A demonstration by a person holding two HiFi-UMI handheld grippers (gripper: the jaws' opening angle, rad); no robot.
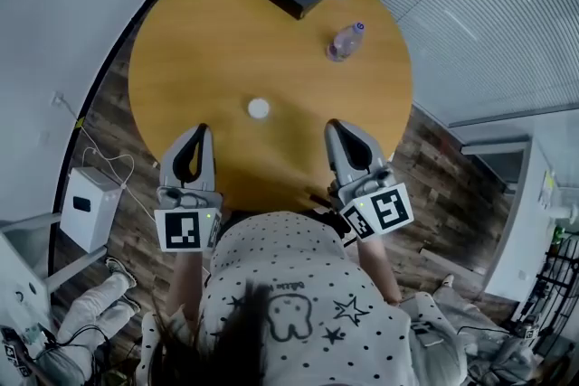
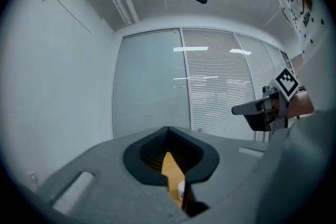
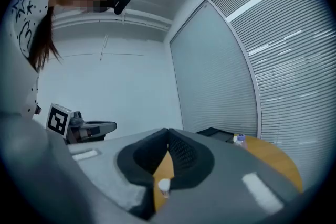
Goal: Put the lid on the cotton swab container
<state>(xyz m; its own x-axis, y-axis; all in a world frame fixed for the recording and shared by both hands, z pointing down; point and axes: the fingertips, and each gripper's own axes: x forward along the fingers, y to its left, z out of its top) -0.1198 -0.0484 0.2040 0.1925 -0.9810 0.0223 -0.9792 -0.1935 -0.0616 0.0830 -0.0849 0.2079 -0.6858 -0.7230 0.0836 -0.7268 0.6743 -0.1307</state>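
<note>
At 6 o'clock on the round worktop (image 1: pixel 217 41) we hold the left claw (image 1: pixel 200 133) and right claw (image 1: pixel 333 126), both closed tight and empty. They flank the white tub (image 1: pixel 259 108) at centre, probably poised to reach it. We cannot tell whether its lid is on.

This looks like an office meeting room. A round wooden bench (image 1: pixel 226 41) stands on a dark wood-plank floor (image 1: pixel 113 136). A frosted glass partition (image 2: pixel 149 86) and horizontal blinds (image 1: pixel 507 14) line the upper right of the frame, a plain white wall (image 1: pixel 63 14) closes the left, and a white boxy unit (image 1: pixel 89 205) sits on the floor at lower left.
</note>
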